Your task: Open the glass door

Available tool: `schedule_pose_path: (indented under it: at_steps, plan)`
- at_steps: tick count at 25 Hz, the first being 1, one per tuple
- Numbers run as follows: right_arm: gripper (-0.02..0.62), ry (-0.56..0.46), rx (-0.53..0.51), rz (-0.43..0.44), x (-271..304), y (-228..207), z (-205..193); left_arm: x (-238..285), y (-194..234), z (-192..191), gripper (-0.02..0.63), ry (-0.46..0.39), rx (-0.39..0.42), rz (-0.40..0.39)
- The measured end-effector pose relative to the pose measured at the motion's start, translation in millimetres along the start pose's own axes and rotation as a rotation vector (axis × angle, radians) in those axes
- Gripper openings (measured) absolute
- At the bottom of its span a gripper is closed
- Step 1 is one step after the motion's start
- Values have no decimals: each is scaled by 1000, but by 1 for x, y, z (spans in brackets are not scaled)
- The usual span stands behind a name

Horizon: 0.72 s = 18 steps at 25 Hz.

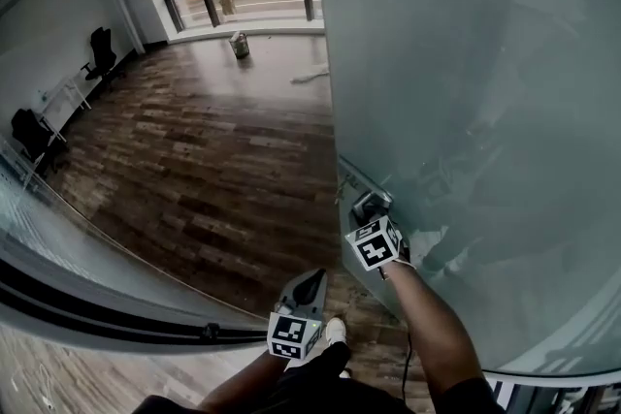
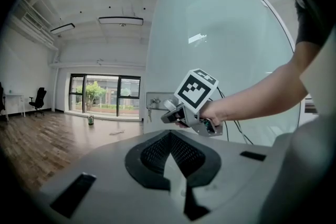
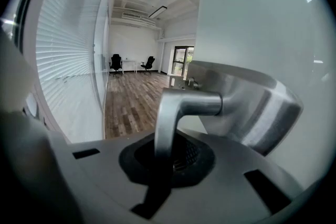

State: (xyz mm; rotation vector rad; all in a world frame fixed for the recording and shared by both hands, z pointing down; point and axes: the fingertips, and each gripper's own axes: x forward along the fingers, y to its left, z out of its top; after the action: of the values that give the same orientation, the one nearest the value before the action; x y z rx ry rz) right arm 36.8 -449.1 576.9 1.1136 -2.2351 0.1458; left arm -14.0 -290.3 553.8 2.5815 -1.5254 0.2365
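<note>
The left gripper (image 1: 310,281) hangs nearest, jaws together on nothing, so it offers no backup. Ahead, the right gripper (image 3: 167,157) is clamped on the lever handle (image 3: 181,105) of the frosted glass door (image 1: 466,63), which stands open at the right. A sideways pull could slip the smooth lever from the pads, letting the door swing free over the wooden floor (image 1: 213,150) beyond.
</note>
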Motion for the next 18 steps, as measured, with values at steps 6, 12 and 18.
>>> schedule_pose_path:
  at_steps: [6,12,18]
  plan:
    - [15,13,65,-50,1,-93,5,73,2,47,-2,-8,-23,-34]
    - [15,29,132,-130,34,-174,-20,130,16,45,-2,-21,-22,-73]
    - [15,31,210,-193,31,-277,-36,189,3,51,-2,26,7,-92]
